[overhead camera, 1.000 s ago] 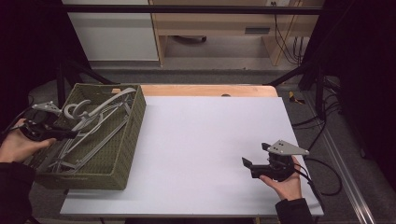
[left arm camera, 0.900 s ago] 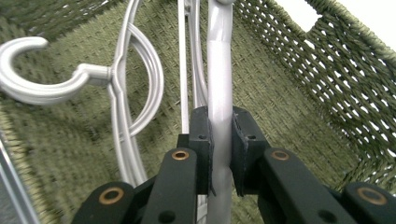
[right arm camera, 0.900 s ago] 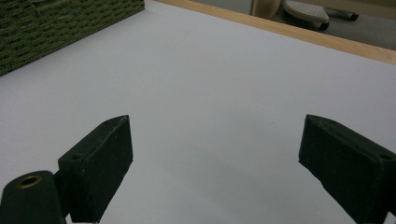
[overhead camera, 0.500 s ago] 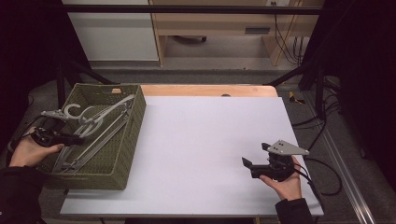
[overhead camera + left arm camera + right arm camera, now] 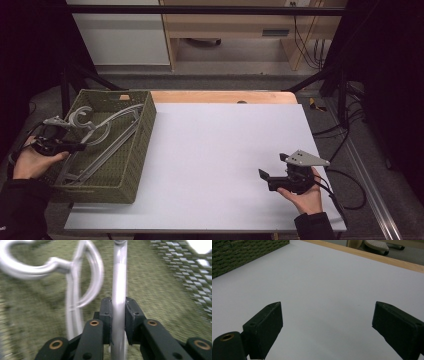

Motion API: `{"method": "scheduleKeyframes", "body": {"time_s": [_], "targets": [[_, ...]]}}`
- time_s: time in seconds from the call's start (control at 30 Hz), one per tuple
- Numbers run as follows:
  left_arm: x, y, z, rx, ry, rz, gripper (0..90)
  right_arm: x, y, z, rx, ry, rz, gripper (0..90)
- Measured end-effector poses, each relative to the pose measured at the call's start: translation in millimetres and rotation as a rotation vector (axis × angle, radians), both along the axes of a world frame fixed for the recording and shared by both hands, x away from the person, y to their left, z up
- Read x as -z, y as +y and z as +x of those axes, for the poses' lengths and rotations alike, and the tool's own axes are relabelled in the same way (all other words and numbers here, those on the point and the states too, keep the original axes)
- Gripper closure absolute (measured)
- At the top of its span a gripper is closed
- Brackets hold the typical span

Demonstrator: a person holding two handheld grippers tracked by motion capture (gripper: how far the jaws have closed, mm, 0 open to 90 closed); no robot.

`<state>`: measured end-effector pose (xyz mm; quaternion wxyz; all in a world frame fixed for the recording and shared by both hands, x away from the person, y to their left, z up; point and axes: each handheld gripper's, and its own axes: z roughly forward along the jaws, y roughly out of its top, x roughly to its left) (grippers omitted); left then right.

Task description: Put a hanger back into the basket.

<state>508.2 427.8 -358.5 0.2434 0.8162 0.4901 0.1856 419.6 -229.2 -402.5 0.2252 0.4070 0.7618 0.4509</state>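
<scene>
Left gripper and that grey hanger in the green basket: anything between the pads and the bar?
Nothing visible. In the left gripper view the left gripper has both pads flanking the grey hanger bar directly, jaws just easing open slightly. A second hanger lies beside it in the green basket, not between.

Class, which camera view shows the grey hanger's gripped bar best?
The left gripper view: the hanger bar runs up between the left tongs, large and close. The high view shows the hanger small in the basket.
</scene>
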Motion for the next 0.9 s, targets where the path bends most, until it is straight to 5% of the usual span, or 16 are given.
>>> {"method": "scheduleKeyframes", "body": {"time_s": [0.17,0.33,0.47,0.5,0.6,0.63,0.7,0.9], "targets": [[9.1,5.0,5.2,-0.103,-0.023,0.042,71.4,0.5,0.3,0.5,-0.005,-0.003,-0.002,9.9],[16.4,5.7,6.8,-0.117,-0.015,0.049,63.4,0.1,-0.1,0.0,0.0,-0.001,-0.001,9.9],[10.2,6.3,3.5,-0.134,-0.058,0.038,51.0,0.2,0.3,-0.1,0.0,-0.001,-0.002,9.9],[3.3,6.0,-0.7,-0.142,-0.104,0.015,48.8,-0.1,0.2,-0.2,0.001,-0.001,0.002,9.7],[-2.9,4.2,-5.5,-0.139,-0.149,-0.022,44.6,-0.4,-0.7,0.1,-0.001,-0.012,0.001,9.6],[-9.1,-1.5,-12.5,-0.136,-0.208,-0.073,41.9,-0.7,-0.6,-0.2,0.002,-0.013,0.006,9.6],[-13.5,-8.2,-19.3,-0.116,-0.251,-0.137,38.9,-0.9,-0.7,-0.3,0.004,-0.02,0.008,9.4],[-23.0,-42.9,-44.5,0.009,-0.371,-0.255,27.6,-1.3,-0.9,-0.5,0.008,-0.03,0.019,8.2]]}}
